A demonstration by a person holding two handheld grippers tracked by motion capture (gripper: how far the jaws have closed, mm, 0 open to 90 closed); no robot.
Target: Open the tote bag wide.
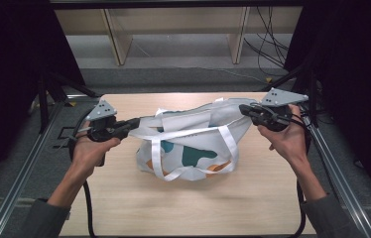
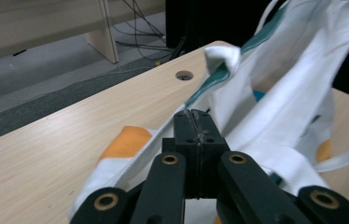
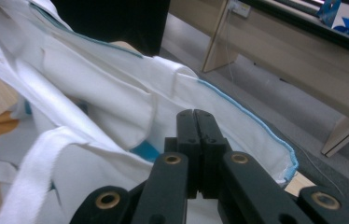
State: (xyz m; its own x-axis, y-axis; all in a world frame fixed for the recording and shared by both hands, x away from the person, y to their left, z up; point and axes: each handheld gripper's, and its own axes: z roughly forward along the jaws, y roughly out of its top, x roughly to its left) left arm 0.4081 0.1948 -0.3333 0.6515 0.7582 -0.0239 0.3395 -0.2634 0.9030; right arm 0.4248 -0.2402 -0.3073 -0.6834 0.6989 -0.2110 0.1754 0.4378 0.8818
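A white tote bag [image 1: 193,134] with teal and orange print hangs stretched between my two grippers over the wooden table [image 1: 124,203]. My left gripper [image 1: 134,124] is shut on the rim at the bag's left end. My right gripper [image 1: 243,110] is shut on the rim at its right end. In the left gripper view the black jaws [image 2: 196,114] pinch the teal-edged hem of the bag [image 2: 275,107]. In the right gripper view the jaws [image 3: 195,114] are closed on the bag's [image 3: 116,93] white fabric near the blue-edged rim. A white strap [image 1: 173,173] droops down in front onto the table.
Metal rails [image 1: 30,168] run along both sides of the table. Wooden shelf legs [image 1: 116,44] and cables [image 1: 268,44] stand on the floor beyond the far edge. A round hole [image 2: 184,74] sits near the table's far corner.
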